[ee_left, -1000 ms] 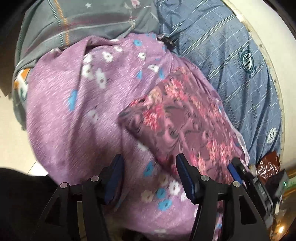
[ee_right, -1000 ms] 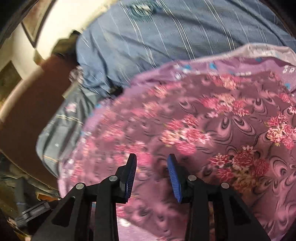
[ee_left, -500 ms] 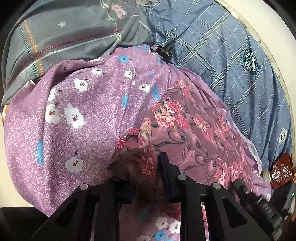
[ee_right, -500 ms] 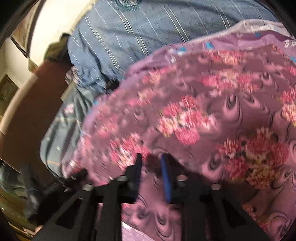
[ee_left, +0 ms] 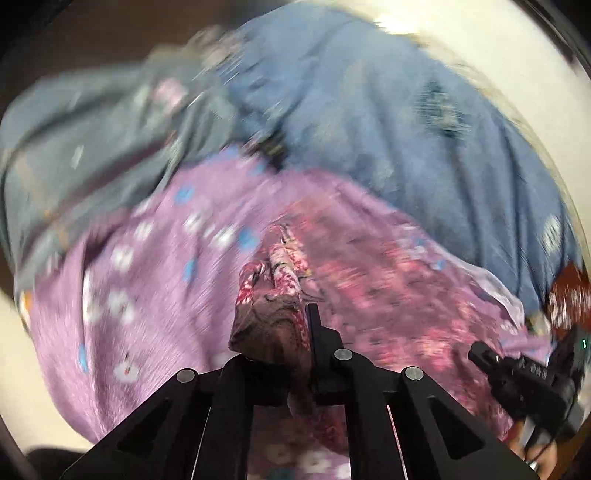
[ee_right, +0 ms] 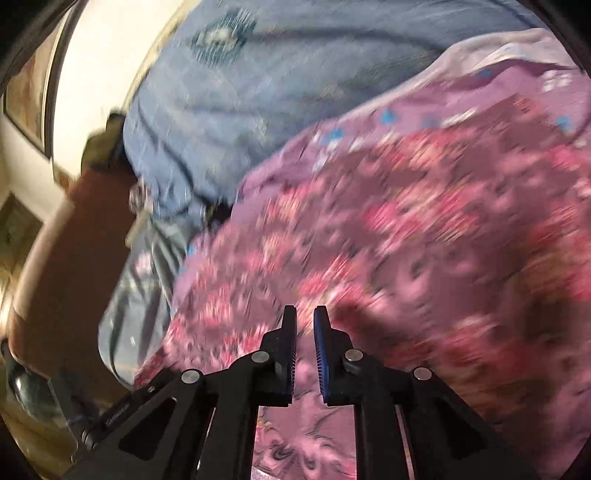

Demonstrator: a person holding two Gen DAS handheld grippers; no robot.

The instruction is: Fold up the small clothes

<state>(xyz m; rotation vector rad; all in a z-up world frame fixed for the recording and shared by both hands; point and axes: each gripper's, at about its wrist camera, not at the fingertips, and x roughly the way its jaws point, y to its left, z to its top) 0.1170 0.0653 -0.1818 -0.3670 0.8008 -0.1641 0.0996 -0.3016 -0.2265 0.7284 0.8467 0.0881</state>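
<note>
A maroon cloth with pink flowers lies on top of a lilac cloth with white and blue flowers. My left gripper is shut on a bunched corner of the maroon cloth and holds it raised. In the right wrist view the maroon cloth fills the frame, blurred by motion. My right gripper has its jaws nearly together at the cloth's near edge; a narrow gap shows between them, and I cannot tell if fabric is pinched. The right gripper's body also shows in the left wrist view at the lower right.
A blue checked garment with a round badge and a grey striped garment lie beyond the lilac cloth on a pale round table. In the right wrist view a brown surface lies past the table's left edge.
My left gripper closed on the maroon cloth's corner and has lifted it, bunching the fabric. My right gripper narrowed its jaws at the cloth's other edge. Both views now blur with motion.
</note>
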